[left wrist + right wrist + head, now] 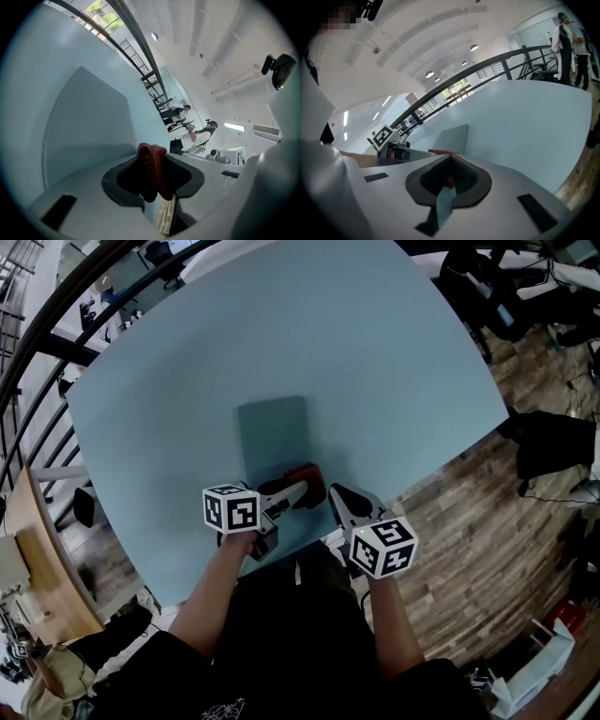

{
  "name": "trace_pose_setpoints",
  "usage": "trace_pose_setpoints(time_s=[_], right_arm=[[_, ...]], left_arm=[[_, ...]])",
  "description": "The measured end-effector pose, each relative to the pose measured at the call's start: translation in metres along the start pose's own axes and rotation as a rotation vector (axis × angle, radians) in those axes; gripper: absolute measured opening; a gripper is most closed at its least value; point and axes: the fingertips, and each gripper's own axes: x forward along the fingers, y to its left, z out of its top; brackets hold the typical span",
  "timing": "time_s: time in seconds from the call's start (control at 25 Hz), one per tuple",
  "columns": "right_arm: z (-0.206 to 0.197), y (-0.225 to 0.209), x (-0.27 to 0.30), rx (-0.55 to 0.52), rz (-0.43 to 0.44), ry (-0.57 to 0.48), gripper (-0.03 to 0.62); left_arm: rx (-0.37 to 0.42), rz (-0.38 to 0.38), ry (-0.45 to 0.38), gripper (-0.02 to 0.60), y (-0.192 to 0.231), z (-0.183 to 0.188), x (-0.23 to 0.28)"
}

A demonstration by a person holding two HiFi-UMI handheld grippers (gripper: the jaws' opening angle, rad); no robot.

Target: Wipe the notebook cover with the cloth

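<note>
A grey-blue notebook (272,430) lies flat on the pale blue table (375,362). My left gripper (298,486) is shut on a dark red cloth (303,474), which rests at the notebook's near right corner. In the left gripper view the cloth (152,173) hangs bunched between the jaws, and the notebook (84,122) stretches away to the left. My right gripper (335,491) sits just right of the cloth, over the table beside the notebook, with its jaws shut and nothing in them. In the right gripper view the notebook (452,136) lies ahead and the cloth (440,151) shows as a thin red strip.
The table's near edge (309,549) runs just under both grippers, with wooden floor (469,549) beyond it. A dark railing (56,306) curves along the far left. Dark bags (553,446) lie on the floor at right. People stand far off (567,42).
</note>
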Motion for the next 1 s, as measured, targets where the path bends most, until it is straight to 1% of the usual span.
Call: trace_pose_setpoints(time_s=[0.12,0.4,0.64,1.0], right_arm=[[-0.003,-0.004,0.001,0.008,0.000,0.003,0.008],[-0.002,-0.002,0.004,0.002,0.017,0.010,0.008],[-0.001,0.013,0.016,-0.016,0.044,0.022,0.008],[-0.002,0.038,0.036,-0.046,0.098,0.052,0.008]], left_arm=[[-0.016,0.007,0.006,0.130,0.004,-0.001,0.001],[-0.019,0.029,0.007,0.132,0.006,-0.002,-0.005],[-0.028,0.041,-0.005,0.133,0.015,-0.001,-0.025],[-0.053,0.090,-0.062,0.133,0.036,0.003,-0.068]])
